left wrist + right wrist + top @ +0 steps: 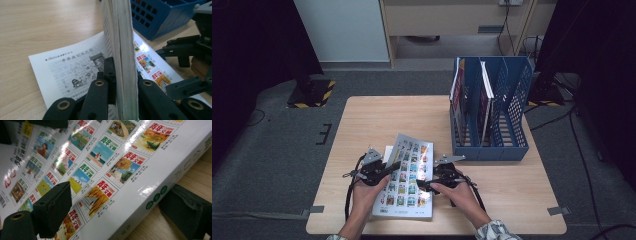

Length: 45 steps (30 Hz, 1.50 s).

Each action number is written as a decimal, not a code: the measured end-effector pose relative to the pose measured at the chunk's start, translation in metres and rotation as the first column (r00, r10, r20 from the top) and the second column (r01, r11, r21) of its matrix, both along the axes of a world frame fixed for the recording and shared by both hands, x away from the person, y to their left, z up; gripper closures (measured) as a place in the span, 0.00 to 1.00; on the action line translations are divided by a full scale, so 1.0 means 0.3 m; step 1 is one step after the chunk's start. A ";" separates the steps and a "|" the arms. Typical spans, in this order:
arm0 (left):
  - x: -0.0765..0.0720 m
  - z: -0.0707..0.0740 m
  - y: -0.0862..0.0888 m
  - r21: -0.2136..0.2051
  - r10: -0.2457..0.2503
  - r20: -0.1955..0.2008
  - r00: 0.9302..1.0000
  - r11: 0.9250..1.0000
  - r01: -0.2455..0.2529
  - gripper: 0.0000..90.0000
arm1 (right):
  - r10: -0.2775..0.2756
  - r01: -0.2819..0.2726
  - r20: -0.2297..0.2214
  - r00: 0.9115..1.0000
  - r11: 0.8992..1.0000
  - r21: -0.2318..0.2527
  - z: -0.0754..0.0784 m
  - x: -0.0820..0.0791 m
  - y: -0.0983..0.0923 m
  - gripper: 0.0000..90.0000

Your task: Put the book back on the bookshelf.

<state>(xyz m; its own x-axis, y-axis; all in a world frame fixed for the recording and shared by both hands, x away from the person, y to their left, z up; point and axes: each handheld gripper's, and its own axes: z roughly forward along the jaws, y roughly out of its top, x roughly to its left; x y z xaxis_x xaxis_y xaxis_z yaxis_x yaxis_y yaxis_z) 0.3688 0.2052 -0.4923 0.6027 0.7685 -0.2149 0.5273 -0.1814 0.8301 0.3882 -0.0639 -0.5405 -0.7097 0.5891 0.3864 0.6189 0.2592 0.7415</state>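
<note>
Black jaws of the left hand-held gripper [120, 92] stand nearest to the lens in the left gripper view, and they are closed tightly on the edge of a magazine [408, 175], holding a thick bundle of its pages between the pads. This magazine lies at the near middle of the counter [362, 120], in front of the person. Its cover with many small coloured pictures is lifted on the left side, and one white page with black drawings [70, 72] lies flat on the wood under it.

The right hand-held gripper [428, 184] is at the right edge of the magazine. In the right gripper view one jaw stands above the glossy cover [105, 157] and the other is beside and below the spine, so the edge lies between them; the jaws look parted, and I see no pad pressing on the paper.

I judge that the step in hand is to gather the magazine and lift it, probably toward the blue file rack [492, 110], which stands at the far right of the counter and already holds some books. To do it well, the right hand-held gripper should close on the spine side, where the paper is stiff, before any lifting. The loose page below may stay behind or fold, so the left grip should take in all the pages. Both hands should rise together and keep the magazine from bending.
</note>
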 end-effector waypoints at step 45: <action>0.007 -0.128 0.125 0.074 0.063 -0.147 0.987 0.996 -0.053 0.29 | -0.016 0.016 0.000 1.000 1.000 -0.005 0.002 0.007 0.006 0.20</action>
